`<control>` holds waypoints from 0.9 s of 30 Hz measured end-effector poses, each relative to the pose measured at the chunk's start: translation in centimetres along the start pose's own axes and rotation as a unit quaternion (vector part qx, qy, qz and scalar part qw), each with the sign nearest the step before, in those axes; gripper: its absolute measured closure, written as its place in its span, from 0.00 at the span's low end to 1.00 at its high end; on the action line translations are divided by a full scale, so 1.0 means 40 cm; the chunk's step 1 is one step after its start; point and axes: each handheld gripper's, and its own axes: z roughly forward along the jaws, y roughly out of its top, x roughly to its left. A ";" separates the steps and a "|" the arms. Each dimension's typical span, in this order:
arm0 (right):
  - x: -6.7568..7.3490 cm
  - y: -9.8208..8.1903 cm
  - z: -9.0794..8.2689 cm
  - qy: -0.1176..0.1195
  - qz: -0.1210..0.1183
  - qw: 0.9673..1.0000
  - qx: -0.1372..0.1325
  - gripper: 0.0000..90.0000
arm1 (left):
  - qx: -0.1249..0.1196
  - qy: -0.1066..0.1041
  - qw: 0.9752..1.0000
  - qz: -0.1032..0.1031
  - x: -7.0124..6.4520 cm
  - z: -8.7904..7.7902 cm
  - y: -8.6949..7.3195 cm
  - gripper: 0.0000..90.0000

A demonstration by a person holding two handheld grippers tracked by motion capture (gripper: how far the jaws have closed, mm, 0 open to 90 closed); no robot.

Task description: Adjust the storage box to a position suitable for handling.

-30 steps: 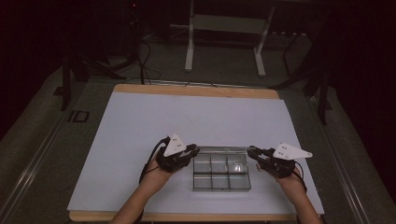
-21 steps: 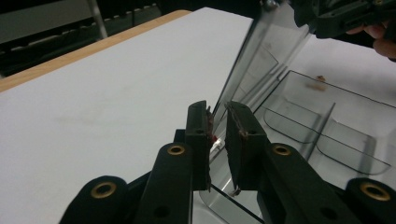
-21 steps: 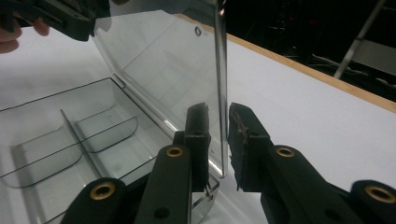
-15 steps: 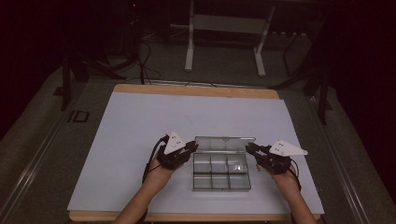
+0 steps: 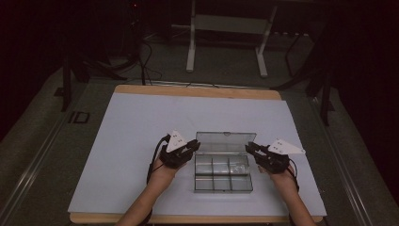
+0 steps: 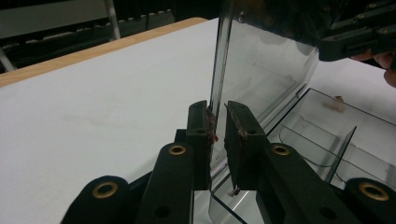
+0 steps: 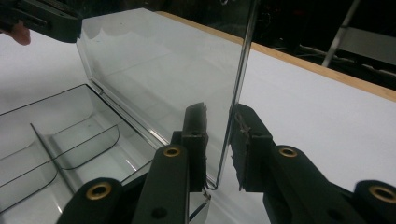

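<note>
- The clear compartment box (image 5: 223, 175) sits toward the 6 o'clock edge of the table (image 5: 141, 122), with its lid (image 5: 225, 141) tipped up on the hinge along the 12 o'clock side, roughly upright.
- The left gripper (image 5: 194, 145) is at the lid's 9 o'clock edge. In the left gripper view its fingers (image 6: 198, 126) look clenched on that edge, with the plastic pinched between the pads.
- The right gripper (image 5: 249, 148) is at the 3 o'clock edge. Its fingers (image 7: 247, 135) straddle the lid, but there's a visible gap on one side, so I'd call that loose rather than a real grip.
- Biggest worry: with only one side truly held, pushing the lid further back could twist it (thin clear plastic flexes a lot) and stress the hinge.
- If the left pads slip off that slick edge, the lid probably flops one way or the other, and forward means it slaps down on the box.
- The box is light and nothing pins the base, so any upward pull on the lid could lift or skate the whole thing toward 12 o'clock.
- If the two hands move at different speeds, the box could spin on the table.
- I'd get the right side properly closed before swinging the lid any further.
</note>
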 end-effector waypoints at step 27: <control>0.004 -0.014 0.034 -0.021 0.031 0.999 0.020 0.80 | 0.021 0.008 0.999 -0.031 0.010 0.036 -0.023 0.86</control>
